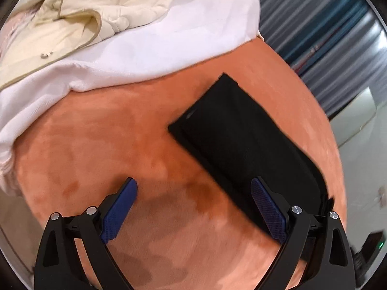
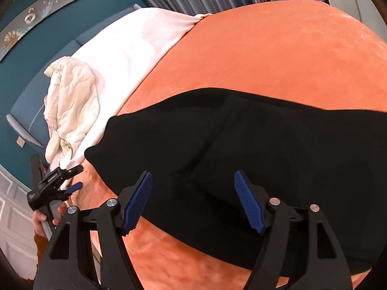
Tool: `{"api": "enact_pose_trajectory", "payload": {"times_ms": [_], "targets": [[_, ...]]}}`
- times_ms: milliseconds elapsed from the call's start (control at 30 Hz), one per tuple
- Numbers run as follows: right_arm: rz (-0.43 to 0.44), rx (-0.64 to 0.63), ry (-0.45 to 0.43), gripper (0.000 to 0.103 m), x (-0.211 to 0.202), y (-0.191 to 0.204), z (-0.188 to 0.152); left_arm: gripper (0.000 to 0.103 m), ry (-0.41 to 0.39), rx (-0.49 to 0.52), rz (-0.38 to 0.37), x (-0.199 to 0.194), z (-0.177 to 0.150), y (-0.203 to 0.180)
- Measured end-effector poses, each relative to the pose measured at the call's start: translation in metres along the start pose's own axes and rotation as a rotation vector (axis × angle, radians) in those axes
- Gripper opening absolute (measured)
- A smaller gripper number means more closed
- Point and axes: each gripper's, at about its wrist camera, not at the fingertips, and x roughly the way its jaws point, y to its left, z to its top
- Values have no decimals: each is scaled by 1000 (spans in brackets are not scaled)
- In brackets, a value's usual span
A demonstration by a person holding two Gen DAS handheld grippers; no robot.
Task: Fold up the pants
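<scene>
The black pants (image 1: 241,142) lie folded into a long flat strip on the orange blanket (image 1: 108,140). My left gripper (image 1: 193,193) is open and empty, its right finger over the near end of the pants. In the right wrist view the pants (image 2: 254,145) fill the middle of the frame. My right gripper (image 2: 193,188) is open and empty, hovering just above the pants' near edge. The left gripper also shows at the left of the right wrist view (image 2: 70,181), held in a hand.
A white sheet (image 1: 145,48) with a crumpled cream quilt (image 1: 96,7) lies at the far side of the bed. Grey curtains (image 1: 326,36) hang beyond the bed edge. A teal wall and headboard (image 2: 36,84) stand at the left.
</scene>
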Motion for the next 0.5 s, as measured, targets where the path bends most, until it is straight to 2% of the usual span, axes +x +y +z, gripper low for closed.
{"api": "enact_pose_trajectory", "payload": {"times_ms": [67,100,133,167,233,300,400,467,500], "targets": [[-22,-6,-1,68,10,1,1,93,-4,-29,8,7,8,0],[-60,-13,23,63,19,1,1,93,-5,-46,20,15,13,-1],[-114,-23,57,62,29,0,0,93,-2,-56,35,19,15,0],[-130,-26,58,62,32,2,0,97,-5,-73,49,24,17,-1],[-139,-26,40,65,26,5,-1,98,-27,-105,73,28,20,-5],[-127,-12,15,74,15,9,-4,98,-42,-118,89,32,22,-13],[-135,10,-20,79,-1,8,-10,95,-35,-56,145,43,25,-26],[-147,30,-28,80,-11,2,-15,93,-38,24,202,50,22,-39],[-147,41,-29,80,-14,1,-17,85,-44,51,220,52,20,-42]]}}
